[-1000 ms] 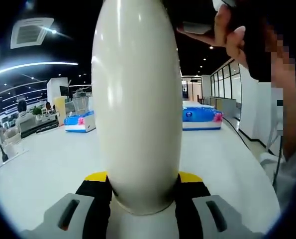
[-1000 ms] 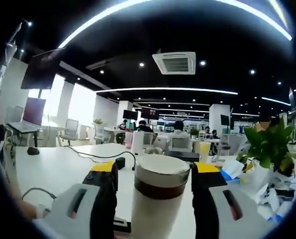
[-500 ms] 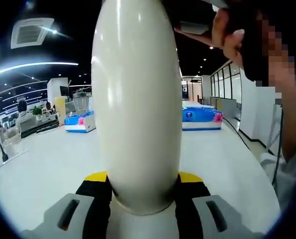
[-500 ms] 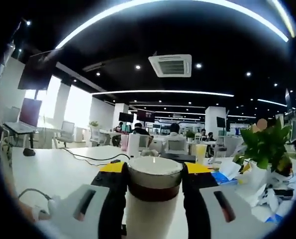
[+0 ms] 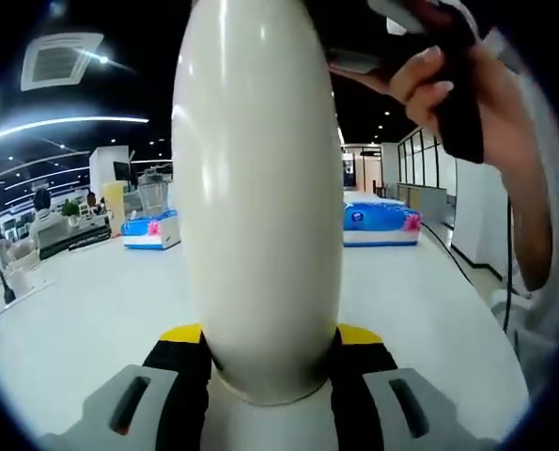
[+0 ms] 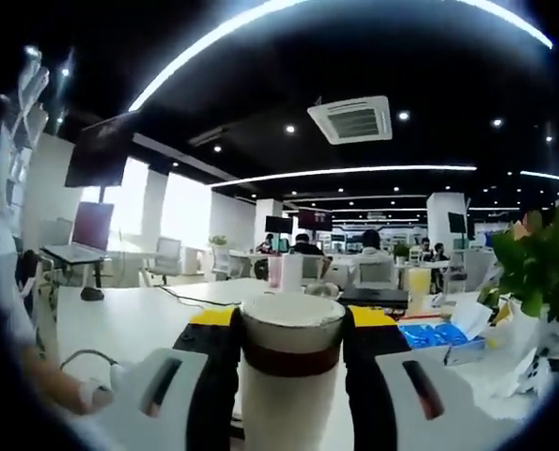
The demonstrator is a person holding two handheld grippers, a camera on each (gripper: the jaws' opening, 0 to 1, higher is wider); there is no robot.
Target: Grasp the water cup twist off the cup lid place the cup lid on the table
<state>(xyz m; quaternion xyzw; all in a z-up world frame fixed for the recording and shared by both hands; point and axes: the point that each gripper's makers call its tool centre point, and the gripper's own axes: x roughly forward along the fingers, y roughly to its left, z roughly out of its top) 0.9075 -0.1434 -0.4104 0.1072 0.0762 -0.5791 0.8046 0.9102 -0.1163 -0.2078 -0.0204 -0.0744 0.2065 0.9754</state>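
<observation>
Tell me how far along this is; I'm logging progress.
Done: the left gripper is clamped on the cup body. In hand: the right gripper has shut on the lid end, apparently ready to twist. Left: twisting the lid off and setting it on the table.

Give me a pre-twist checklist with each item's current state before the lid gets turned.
1. Left hand-held gripper clamped on the water cup body: ok, jaws press both sides.
2. Right hand-held gripper closed around the cup lid: ok, jaws hug it.
3. Lid unscrewed: cannot tell, still seated.
4. Bare table space for the lid: ok.
5. Cable near the set-down spot: not ok, avoid it.
</observation>
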